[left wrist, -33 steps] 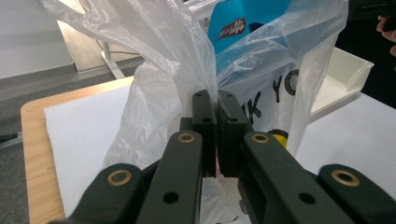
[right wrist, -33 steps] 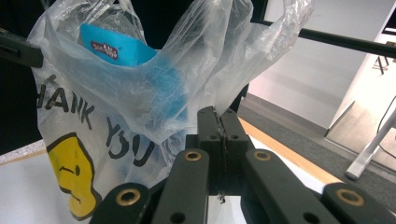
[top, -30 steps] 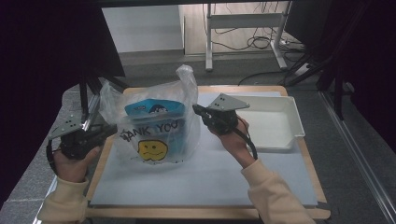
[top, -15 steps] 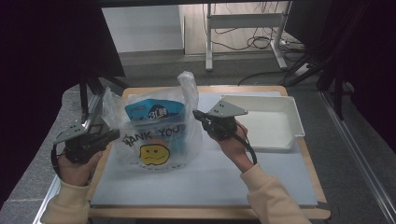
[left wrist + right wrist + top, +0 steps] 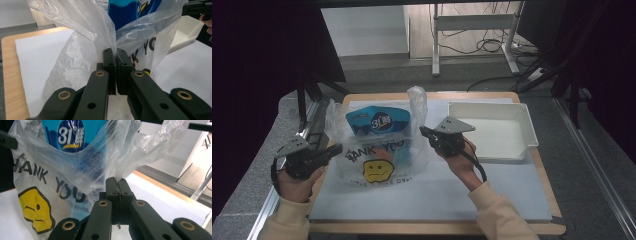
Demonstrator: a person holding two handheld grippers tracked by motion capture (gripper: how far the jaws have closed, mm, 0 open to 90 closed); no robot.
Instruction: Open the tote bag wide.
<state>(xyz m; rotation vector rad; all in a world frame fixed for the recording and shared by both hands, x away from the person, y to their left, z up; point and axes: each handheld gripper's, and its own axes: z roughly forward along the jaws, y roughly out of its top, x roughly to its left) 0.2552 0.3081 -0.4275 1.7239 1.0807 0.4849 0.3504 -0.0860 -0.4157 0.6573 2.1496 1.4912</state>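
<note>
A clear plastic bag [image 5: 377,150] printed "THANK YOU" with a yellow face stands on the white mat, a blue packet [image 5: 377,125] marked "31" inside it. My left gripper [image 5: 336,149] pinches the bag's left side; its jaws are shut on the film [image 5: 110,37] in the left gripper view [image 5: 115,53]. On the bag's right edge my right gripper [image 5: 423,132] is shut on the plastic [image 5: 130,157], seen close in the right gripper view [image 5: 116,181]. The bag hangs spread between both grippers, the packet [image 5: 72,132] rising above its printed front.
A white tray [image 5: 512,145] sits at the table's right, just beyond my right hand. The white mat [image 5: 422,195] covers the wooden table [image 5: 437,227]. Dark frame posts and a metal rail stand left of the table.
Both grippers have come down a little with the bag, and its bottom has settled lower on the mat. The jaws stay shut on the plastic.
</note>
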